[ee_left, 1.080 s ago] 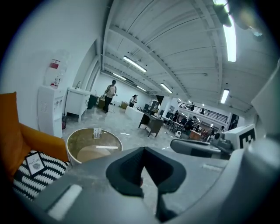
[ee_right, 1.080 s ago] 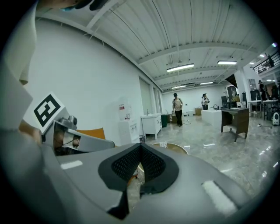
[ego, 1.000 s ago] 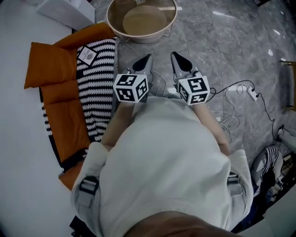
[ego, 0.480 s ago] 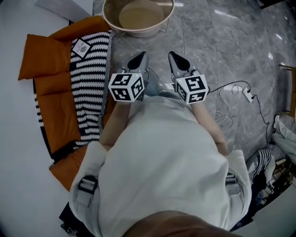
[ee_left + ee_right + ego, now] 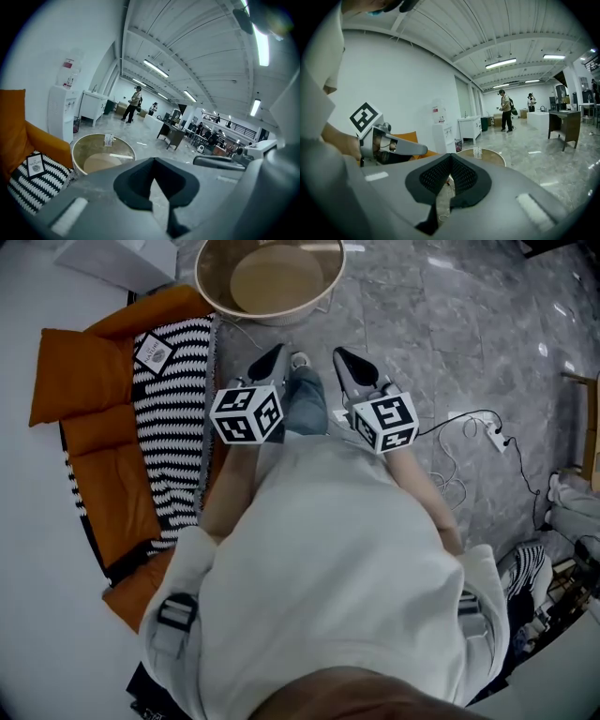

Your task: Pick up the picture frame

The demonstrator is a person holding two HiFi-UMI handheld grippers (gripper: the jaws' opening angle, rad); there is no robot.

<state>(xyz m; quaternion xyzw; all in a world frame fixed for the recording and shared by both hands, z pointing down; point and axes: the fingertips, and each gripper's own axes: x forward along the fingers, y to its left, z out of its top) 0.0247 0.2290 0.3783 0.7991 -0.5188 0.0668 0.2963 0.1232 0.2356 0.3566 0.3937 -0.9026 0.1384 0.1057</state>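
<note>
Floor (image 5: 450, 324) open beyond right tongs (image 5: 349, 362)

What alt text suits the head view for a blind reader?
From above, a person in a white top holds the left gripper and right gripper, both shut, over a marble floor, beside orange cushions and a round beige tub.

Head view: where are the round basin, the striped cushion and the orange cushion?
round basin (image 5: 277, 279), head view, on its bare inner bottom.
striped cushion (image 5: 173, 427), head view, middle of its striped face.
orange cushion (image 5: 80, 371), head view, on its upper pad.
</note>
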